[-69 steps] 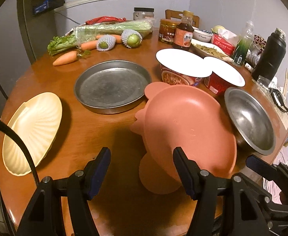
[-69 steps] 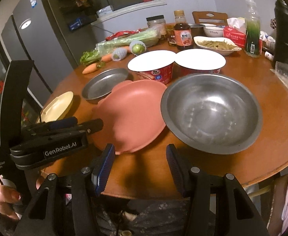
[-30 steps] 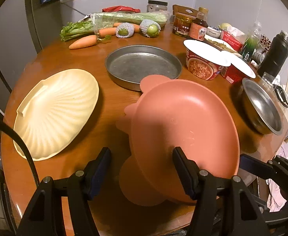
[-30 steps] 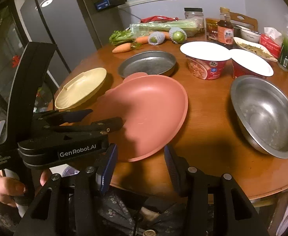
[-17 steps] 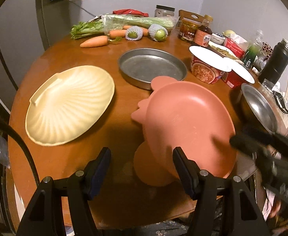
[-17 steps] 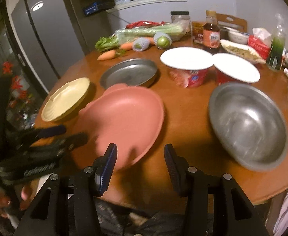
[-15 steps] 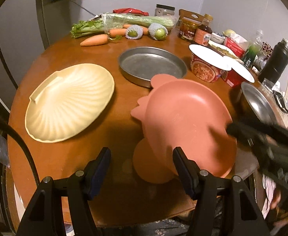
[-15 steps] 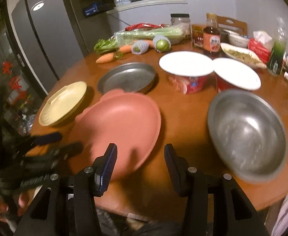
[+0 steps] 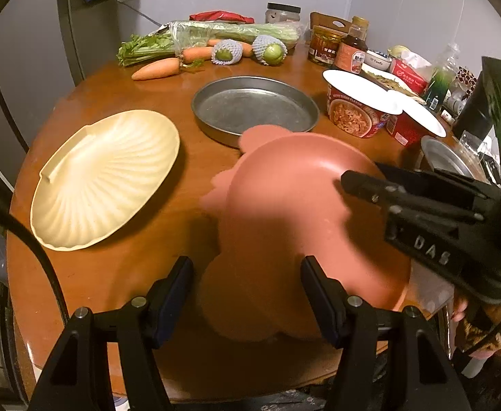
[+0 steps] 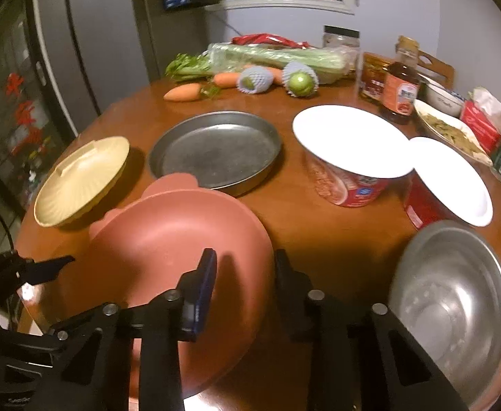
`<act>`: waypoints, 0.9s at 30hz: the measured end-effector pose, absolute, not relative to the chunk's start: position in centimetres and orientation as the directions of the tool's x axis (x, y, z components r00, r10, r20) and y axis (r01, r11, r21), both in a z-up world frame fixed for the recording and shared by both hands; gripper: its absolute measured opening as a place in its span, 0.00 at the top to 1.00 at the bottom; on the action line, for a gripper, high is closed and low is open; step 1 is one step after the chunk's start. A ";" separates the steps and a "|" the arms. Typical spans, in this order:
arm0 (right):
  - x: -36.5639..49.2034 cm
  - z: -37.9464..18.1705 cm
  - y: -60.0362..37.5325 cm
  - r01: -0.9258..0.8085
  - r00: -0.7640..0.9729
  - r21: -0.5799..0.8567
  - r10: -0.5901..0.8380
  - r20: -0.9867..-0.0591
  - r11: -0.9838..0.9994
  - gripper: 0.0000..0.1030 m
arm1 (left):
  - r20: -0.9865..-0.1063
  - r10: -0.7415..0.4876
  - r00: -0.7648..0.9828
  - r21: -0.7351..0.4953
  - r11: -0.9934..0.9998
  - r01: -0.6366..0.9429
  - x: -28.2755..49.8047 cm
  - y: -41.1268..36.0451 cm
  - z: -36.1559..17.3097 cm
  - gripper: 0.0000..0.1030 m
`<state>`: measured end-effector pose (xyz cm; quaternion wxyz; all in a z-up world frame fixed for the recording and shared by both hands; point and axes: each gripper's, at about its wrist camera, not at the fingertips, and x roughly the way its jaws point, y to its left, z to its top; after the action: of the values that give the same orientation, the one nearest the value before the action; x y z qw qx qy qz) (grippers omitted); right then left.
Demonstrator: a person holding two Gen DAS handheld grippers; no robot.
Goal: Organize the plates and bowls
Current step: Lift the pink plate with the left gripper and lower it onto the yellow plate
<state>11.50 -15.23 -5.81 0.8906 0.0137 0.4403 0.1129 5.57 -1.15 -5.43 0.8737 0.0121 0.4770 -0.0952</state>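
Left wrist view: left gripper [image 9: 247, 282] angles down at the round wooden table [image 9: 113, 267], jaws part open, straddling the near lobe of the pink plate [image 9: 284, 212]; pads clear of it, no contact visible. Right gripper [image 9: 348, 179] reaches in from the right edge over the pink plate's far-right rim; a bit of the person's hand [image 9: 490, 328] shows below it. From here its jaw gap is hard to read, and its body hides part of the steel bowl [image 9: 445, 156]. The pink plate is matte, scalloped with ear-like lobes, at the near table edge, right side tipped up. Cream shell-shaped plate [image 9: 103, 178] lies left, steel pan [image 9: 255, 108] behind, apart from both.

Right wrist view: right gripper [image 10: 243, 274] points down and its jaws have just been closing, now narrow on the pink plate [image 10: 168, 250] rim; blue inner pad sits on the plate's inside, the other finger [image 10: 286, 274] just outside the edge. Image is blurred. Left gripper [image 10: 45, 267] pokes in at the left, mostly cut off. Steel bowl [image 10: 452, 304] at right, cut by the frame. Cream shell-shaped plate [image 10: 82, 179] and steel pan [image 10: 216, 150] are beyond.
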 end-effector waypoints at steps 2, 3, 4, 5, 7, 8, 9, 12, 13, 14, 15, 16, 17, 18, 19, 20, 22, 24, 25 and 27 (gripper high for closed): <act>11.4 -6.0 -15.1 -0.198 0.588 0.114 0.211 -0.781 0.974 0.73 | -0.832 -0.156 0.533 -0.071 0.981 0.178 5.6 -1.5 -5.4 0.43; 11.3 -6.0 -15.0 -0.201 0.589 0.112 0.211 -0.780 0.973 0.73 | -0.830 -0.152 0.536 -0.067 0.982 0.174 5.6 -1.6 -5.4 0.43; 11.2 -6.0 -15.1 -0.198 0.591 0.109 0.208 -0.779 0.974 0.73 | -0.829 -0.151 0.538 -0.068 0.983 0.171 5.6 -1.6 -5.4 0.44; 11.1 -6.0 -15.3 -0.195 0.590 0.114 0.209 -0.780 0.974 0.73 | -0.829 -0.153 0.538 -0.070 0.983 0.171 5.6 -1.6 -5.4 0.45; 10.8 -5.9 -15.6 -0.182 0.587 0.126 0.210 -0.782 0.975 0.73 | -0.830 -0.158 0.536 -0.077 0.982 0.171 5.6 -1.6 -5.4 0.46; 10.7 -5.8 -15.7 -0.180 0.587 0.125 0.208 -0.782 0.976 0.73 | -0.830 -0.157 0.535 -0.076 0.982 0.170 5.6 -1.5 -5.3 0.46; 10.6 -5.7 -15.7 -0.180 0.591 0.126 0.210 -0.779 0.976 0.73 | -0.831 -0.154 0.534 -0.075 0.983 0.168 5.6 -1.5 -5.3 0.46; 10.2 -5.2 -15.7 -0.182 0.594 0.129 0.213 -0.776 0.975 0.73 | -0.829 -0.152 0.538 -0.072 0.983 0.166 5.5 -1.5 -5.0 0.46; 10.1 -5.0 -15.7 -0.183 0.598 0.126 0.212 -0.773 0.975 0.73 | -0.827 -0.151 0.541 -0.069 0.983 0.168 5.5 -1.5 -4.8 0.46; 10.0 -4.8 -15.8 -0.182 0.602 0.126 0.212 -0.770 0.975 0.73 | -0.825 -0.148 0.545 -0.065 0.984 0.168 5.5 -1.5 -4.6 0.46; 10.0 -4.6 -15.8 -0.180 0.606 0.129 0.213 -0.767 0.975 0.73 | -0.824 -0.149 0.547 -0.067 0.984 0.168 5.5 -1.5 -4.5 0.46; 9.9 -4.4 -15.9 -0.180 0.609 0.130 0.215 -0.763 0.975 0.73 | -0.822 -0.151 0.549 -0.068 0.983 0.169 5.5 -1.5 -4.3 0.46; 10.0 -4.2 -15.9 -0.180 0.612 0.129 0.213 -0.761 0.975 0.73 | -0.819 -0.152 0.553 -0.068 0.983 0.169 5.5 -1.5 -4.1 0.46; 9.9 -4.0 -15.9 -0.179 0.616 0.128 0.212 -0.758 0.976 0.73 | -0.817 -0.150 0.557 -0.066 0.983 0.169 5.5 -1.5 -3.9 0.46; 9.9 -3.7 -15.9 -0.179 0.621 0.130 0.214 -0.754 0.975 0.73 | -0.813 -0.150 0.563 -0.064 0.983 0.170 5.4 -1.5 -3.7 0.46; 9.9 -3.5 -16.0 -0.177 0.625 0.133 0.216 -0.750 0.975 0.73 | -0.810 -0.151 0.567 -0.064 0.983 0.170 5.4 -1.5 -3.4 0.46; 9.8 -3.1 -16.1 -0.174 0.632 0.136 0.216 -0.744 0.975 0.73 | -0.804 -0.149 0.576 -0.058 0.983 0.173 5.4 -1.5 -2.9 0.46; 9.7 -2.6 -16.2 -0.174 0.643 0.133 0.215 -0.735 0.976 0.73 | -0.798 -0.148 0.584 -0.057 0.984 0.171 5.4 -1.6 -2.4 0.46; 9.8 -2.4 -16.2 -0.173 0.646 0.137 0.218 -0.732 0.975 0.73 | -0.794 -0.150 0.588 -0.058 0.983 0.173 5.4 -1.6 -2.2 0.46; 9.8 -2.0 -16.3 -0.170 0.651 0.136 0.215 -0.728 0.976 0.73 | -0.789 -0.153 0.595 -0.063 0.984 0.170 5.4 -1.4 -1.8 0.46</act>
<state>9.75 -16.27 -2.00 0.9082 0.0278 0.4040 0.1061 5.40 -1.38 -1.80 0.8928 0.0096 0.4411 -0.0902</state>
